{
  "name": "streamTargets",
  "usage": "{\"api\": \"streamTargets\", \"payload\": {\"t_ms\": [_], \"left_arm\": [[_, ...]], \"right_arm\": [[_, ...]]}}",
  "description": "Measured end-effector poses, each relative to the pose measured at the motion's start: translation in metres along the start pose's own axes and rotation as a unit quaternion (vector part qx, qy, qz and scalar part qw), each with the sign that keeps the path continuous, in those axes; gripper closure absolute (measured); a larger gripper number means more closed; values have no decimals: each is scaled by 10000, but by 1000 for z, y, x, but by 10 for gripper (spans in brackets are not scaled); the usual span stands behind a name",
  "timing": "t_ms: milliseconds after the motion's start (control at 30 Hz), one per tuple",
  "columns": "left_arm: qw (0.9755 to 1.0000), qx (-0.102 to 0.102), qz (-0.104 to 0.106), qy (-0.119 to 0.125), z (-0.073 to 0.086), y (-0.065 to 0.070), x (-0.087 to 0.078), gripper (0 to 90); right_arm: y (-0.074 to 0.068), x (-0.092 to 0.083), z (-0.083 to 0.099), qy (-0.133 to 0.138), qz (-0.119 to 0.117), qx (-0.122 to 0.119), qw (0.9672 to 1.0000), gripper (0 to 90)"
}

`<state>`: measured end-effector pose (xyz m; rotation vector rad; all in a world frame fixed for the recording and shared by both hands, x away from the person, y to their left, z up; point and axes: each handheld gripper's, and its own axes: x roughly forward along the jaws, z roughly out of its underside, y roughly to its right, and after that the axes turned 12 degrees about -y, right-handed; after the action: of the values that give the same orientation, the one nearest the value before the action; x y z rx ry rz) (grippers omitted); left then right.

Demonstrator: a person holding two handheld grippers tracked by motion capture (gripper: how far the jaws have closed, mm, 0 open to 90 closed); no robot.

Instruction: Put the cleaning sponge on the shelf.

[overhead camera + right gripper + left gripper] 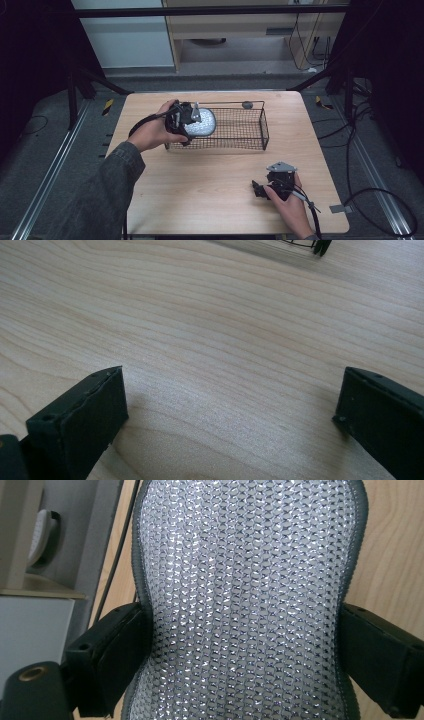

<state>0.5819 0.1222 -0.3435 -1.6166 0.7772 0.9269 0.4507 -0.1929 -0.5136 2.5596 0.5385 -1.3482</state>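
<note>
My left tool (192,121) clamps the silvery mesh pad (202,123) by its narrowed waist at the wire basket's (250,131) left end, while my right tool (264,192) rests wide open, holding nothing, on the counter (210,190).

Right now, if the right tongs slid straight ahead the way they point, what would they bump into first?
Probably the wire basket: the open right tongs point across bare table toward its corner, though depth is unclear.

basket (252,131): on the counter (200,185), toward its far edge
pad (202,123): at the basket's left end, between the left hand-held gripper (181,120) jaws
right hand-held gripper (267,187): in front of the basket, well apart, right of it
</note>
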Motion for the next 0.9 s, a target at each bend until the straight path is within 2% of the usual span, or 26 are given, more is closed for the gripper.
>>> {"api": "streamTargets", "payload": {"t_ms": [67,133,233,333,567,667,900], "left_arm": [[10000,-14,-87,-2,0,-1,2,84],[10000,-40,-75,-30,0,-2,5,84],[9997,42,-218,-96,0,-3,12,83],[9995,15,-310,-99,0,-6,19,83],[9994,-10,-350,-21,1,-14,29,83],[9993,32,-365,-56,1,-16,33,83],[9994,-17,-330,-54,2,-21,42,82]], "right_arm": [[0,0,0,2,-7,9,10000,3],[0,0,0,8,-8,14,10000,3],[0,0,0,-7,-11,19,10000,3],[0,0,0,-8,-6,11,10000,3],[0,0,0,6,-6,19,10000,3],[0,0,0,-1,-9,26,10000,3],[0,0,0,10,4,-3,10000,3]]}}
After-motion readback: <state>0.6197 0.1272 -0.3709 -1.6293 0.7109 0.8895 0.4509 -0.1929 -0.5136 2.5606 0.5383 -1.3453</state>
